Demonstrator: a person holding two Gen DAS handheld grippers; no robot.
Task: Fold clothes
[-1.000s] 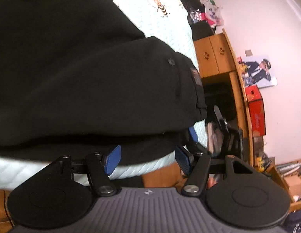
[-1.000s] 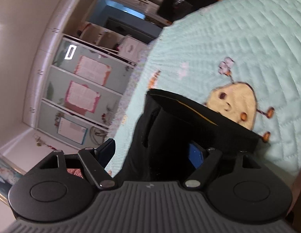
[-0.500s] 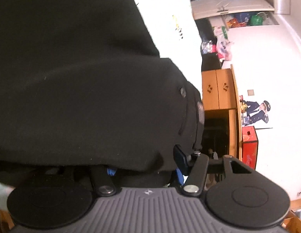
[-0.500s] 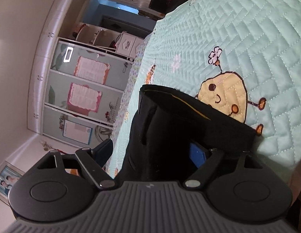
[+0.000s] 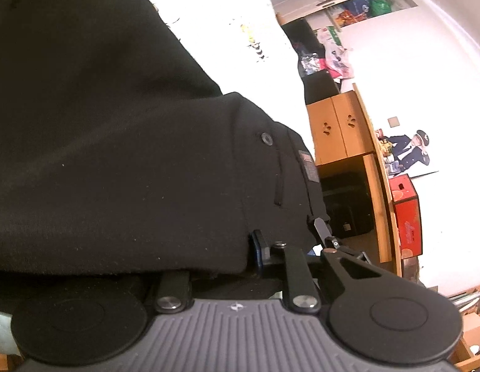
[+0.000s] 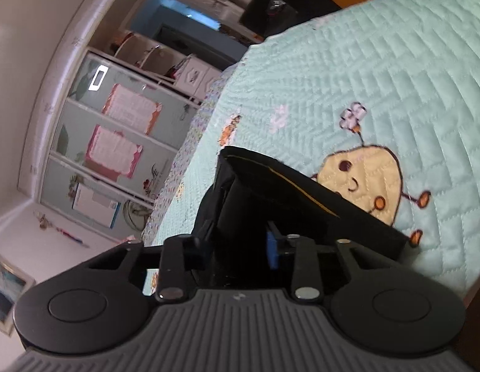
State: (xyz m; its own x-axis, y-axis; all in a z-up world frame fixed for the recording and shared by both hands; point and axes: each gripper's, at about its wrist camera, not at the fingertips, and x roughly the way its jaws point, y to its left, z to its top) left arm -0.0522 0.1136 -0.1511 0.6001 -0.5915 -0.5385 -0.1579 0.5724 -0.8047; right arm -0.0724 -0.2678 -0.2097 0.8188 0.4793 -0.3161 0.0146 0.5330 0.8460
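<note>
Lying on the bed: black trousers (image 5: pixel 122 142), dark thick cloth, spread over the mint quilt (image 6: pixel 379 71).
Garment detail: a round button (image 5: pixel 266 138) and a small woven label (image 5: pixel 308 167) sit near the waistband edge; the right wrist view shows the trousers (image 6: pixel 271 198) with a thin yellow line along a stiff folded edge.
Left gripper (image 5: pixel 221 248): jaws have just been closing and now stand narrow, clamped on the trouser cloth; one blue pad (image 5: pixel 258 245) shows at the cloth's edge, the other is buried under the fabric.
Right gripper (image 6: pixel 237 248): jaws have just been closing, now partly drawn in and pinching a fold of the trousers; a blue pad (image 6: pixel 272 248) presses the cloth from one side.
Garment relative to tools: cloth drapes over the left gripper's body and fills the view ahead; at the right gripper it rises straight from between the fingers.
Relative to the quilt: a yellow cartoon figure (image 6: pixel 364 179) shows just beyond the trousers' edge; a wooden cabinet (image 5: pixel 339 127) stands past the bed.
</note>
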